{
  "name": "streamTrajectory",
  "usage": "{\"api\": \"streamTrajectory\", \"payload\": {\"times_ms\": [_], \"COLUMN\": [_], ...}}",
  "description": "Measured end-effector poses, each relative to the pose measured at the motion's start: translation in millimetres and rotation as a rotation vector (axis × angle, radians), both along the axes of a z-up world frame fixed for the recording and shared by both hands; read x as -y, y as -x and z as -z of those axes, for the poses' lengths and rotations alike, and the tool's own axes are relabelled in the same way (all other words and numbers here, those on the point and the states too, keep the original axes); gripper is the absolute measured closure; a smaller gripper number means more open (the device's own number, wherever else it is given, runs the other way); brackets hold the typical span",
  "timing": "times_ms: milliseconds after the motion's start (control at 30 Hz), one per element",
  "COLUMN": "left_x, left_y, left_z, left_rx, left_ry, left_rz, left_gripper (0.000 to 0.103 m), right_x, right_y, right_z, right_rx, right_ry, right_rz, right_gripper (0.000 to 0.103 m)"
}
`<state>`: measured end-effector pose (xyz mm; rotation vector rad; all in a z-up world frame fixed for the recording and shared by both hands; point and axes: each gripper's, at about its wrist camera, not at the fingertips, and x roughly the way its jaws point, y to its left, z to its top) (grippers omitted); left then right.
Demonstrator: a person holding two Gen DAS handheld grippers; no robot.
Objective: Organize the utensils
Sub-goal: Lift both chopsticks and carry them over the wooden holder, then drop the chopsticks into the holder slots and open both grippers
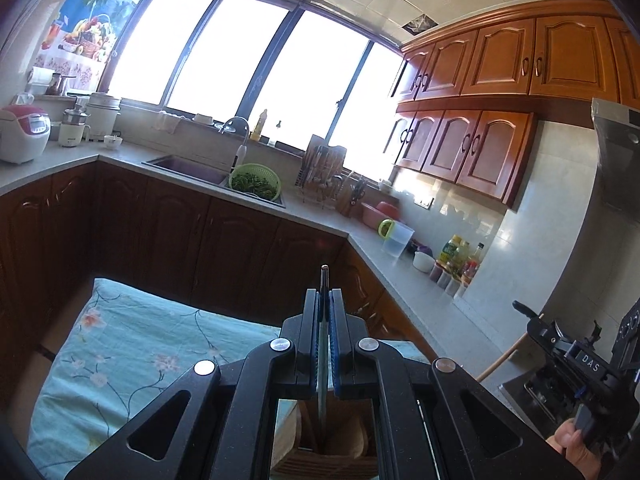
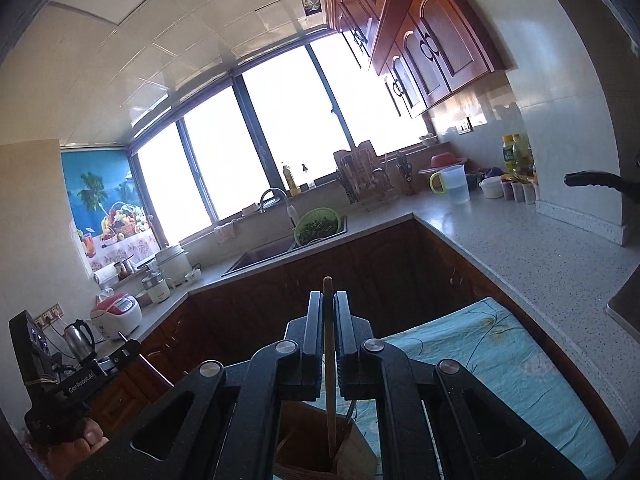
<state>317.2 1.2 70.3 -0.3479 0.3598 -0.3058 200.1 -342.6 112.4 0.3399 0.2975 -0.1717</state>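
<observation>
Left wrist view: we find the left gripper [image 1: 324,300] clamped on an upright metal utensil [image 1: 323,344] directly above the wooden holder [image 1: 332,456], while the right gripper [image 2: 328,304] grips a wooden stick [image 2: 329,368] likewise.

Two utensils stand upright over a wooden holder in a sunlit kitchen.

A slim metal utensil [image 1: 323,320], grey and flat-sided with a dark rounded tip, is clamped between the left gripper [image 1: 324,300] jaws, its lower end reaching into the brown wooden holder [image 1: 332,452] below. A pale wooden stick [image 2: 329,360], thin and straight, is pinched in the right gripper [image 2: 328,304], its lower end inside the same wooden holder [image 2: 316,452], which sits on a floral blue cloth.
</observation>
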Motion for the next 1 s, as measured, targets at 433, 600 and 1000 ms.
{"api": "streamTrajectory", "payload": {"times_ms": [433, 600, 1000], "left_x": [31, 38, 37], "left_y": [-37, -52, -57], "left_z": [53, 55, 45], "left_rx": [-0.067, -0.095, -0.103], "left_ry": [-0.050, -0.071, -0.100], "left_rz": [0.003, 0.020, 0.030], "left_gripper": [0.100, 0.099, 0.098], "right_x": [0, 3, 4], "right_y": [-18, -20, -23], "right_z": [67, 66, 65], "right_rx": [-0.077, -0.093, -0.109], "right_ry": [-0.046, -0.045, -0.050], "right_rz": [0.016, 0.018, 0.010], "right_gripper": [0.098, 0.097, 0.092]}}
